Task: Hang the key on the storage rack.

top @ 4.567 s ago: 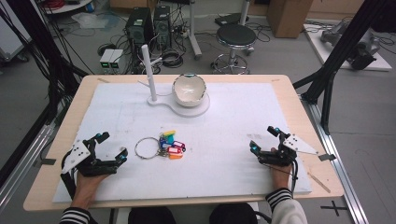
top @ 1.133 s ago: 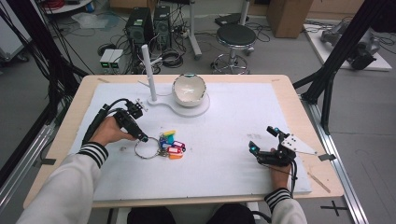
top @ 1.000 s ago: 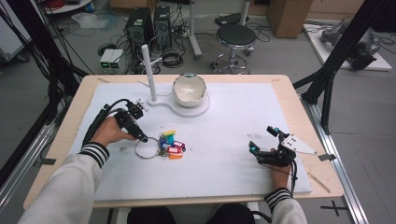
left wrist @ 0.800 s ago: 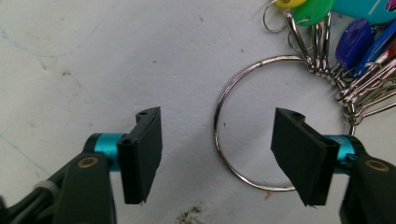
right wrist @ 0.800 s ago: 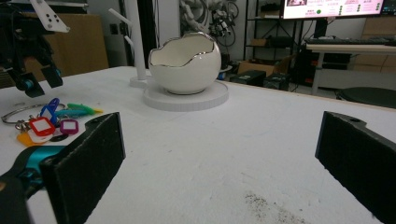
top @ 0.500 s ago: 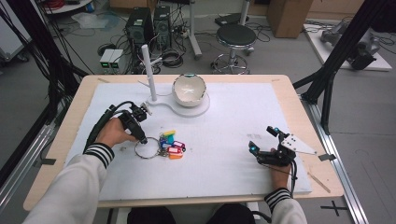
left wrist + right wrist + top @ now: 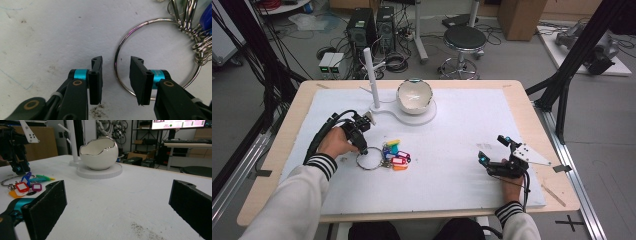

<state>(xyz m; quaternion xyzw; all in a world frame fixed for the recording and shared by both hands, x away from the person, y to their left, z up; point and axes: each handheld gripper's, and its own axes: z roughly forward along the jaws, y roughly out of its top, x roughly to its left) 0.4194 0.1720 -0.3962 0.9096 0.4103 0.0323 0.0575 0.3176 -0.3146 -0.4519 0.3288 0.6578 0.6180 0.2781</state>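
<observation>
Left gripper point(image 7: 115, 82) parted, straddling the key ring point(image 7: 160, 55) left arc — thin stiff slippery wire, light — right gripper point(image 7: 496, 154) wide apart, idle

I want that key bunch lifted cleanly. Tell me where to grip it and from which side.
Grip the big metal ring on its bare left arc, away from the tags. Come straight down from above: it lies flat, and the left gripper already straddles that wire, jaws open, one inside the loop.

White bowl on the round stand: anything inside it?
The white bowl shows a bare, glossy inner wall from the high view; nothing is visible inside. In the right gripper view its jagged rim hides the bottom, so that part cannot be confirmed.
</observation>
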